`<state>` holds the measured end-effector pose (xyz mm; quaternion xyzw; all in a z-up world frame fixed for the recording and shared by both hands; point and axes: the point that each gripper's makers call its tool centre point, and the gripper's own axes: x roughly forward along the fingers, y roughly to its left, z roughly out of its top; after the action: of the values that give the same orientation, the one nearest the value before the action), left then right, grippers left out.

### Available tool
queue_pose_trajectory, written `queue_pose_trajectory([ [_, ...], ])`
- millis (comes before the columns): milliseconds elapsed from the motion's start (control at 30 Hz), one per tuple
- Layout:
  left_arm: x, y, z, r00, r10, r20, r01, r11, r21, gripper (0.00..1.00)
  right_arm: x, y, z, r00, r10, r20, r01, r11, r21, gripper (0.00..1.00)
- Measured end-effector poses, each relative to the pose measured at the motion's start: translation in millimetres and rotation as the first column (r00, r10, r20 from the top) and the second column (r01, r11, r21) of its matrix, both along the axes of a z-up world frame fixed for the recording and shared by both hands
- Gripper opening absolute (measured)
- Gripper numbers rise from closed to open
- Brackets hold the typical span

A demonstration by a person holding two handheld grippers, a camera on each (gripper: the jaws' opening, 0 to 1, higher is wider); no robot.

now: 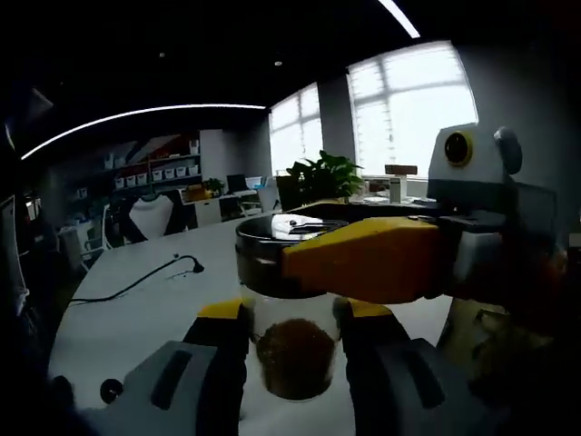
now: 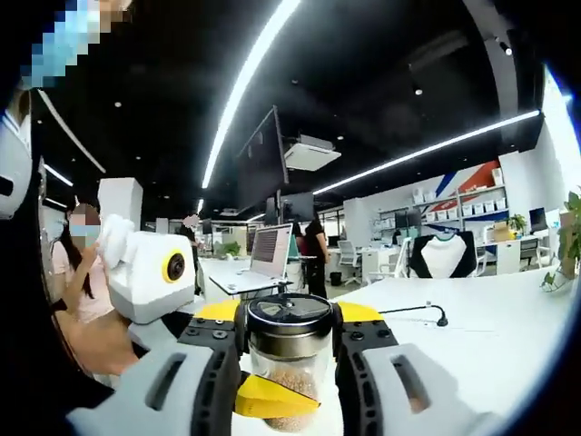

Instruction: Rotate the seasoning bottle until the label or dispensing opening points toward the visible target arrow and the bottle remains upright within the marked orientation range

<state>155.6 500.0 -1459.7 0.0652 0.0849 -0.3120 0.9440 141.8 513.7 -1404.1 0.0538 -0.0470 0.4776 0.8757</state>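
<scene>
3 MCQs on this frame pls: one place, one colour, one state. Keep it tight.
1. Where does the right gripper hold the bottle?
A. at the base
B. at the lid
C. not touching it

2. What colour is the lid?
A. black
B. red
C. white

3. How does the bottle stand?
A. lying on its side
B. upside down
C. upright

Answers:
1. B: in the left gripper view the right gripper comes in from the right with a yellow jaw across the lid, and in the right gripper view its own jaws flank the lid.
2. A: the lid is black in both views.
3. C: the bottle stands lid up on the table, seasoning settled in its lower part, with the left gripper closed on the glass body below.
</scene>
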Motion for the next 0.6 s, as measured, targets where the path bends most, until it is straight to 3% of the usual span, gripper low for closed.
queue_pose_trajectory([
  [333,-3.7,2.2,0.2,1.0,0.018,0.018,-0.018,1.0,0.02,0.43,-4.6,7.9,-0.3,0.999,0.01,0.033,-0.007,0.998,-0.068,0.36],
  [433,-5.7,3.8,2.7,1.0,0.004,0.025,-0.005,1.0,0.008,0.43,-10.3,10.5,2.4,0.994,0.068,0.086,-0.058,0.992,-0.109,0.35],
  [600,-11.9,1.1,7.4,0.997,-0.066,0.027,0.066,0.998,-0.015,0.42,-14.8,3.4,6.4,0.981,0.184,0.054,-0.179,0.98,-0.09,0.35],
])
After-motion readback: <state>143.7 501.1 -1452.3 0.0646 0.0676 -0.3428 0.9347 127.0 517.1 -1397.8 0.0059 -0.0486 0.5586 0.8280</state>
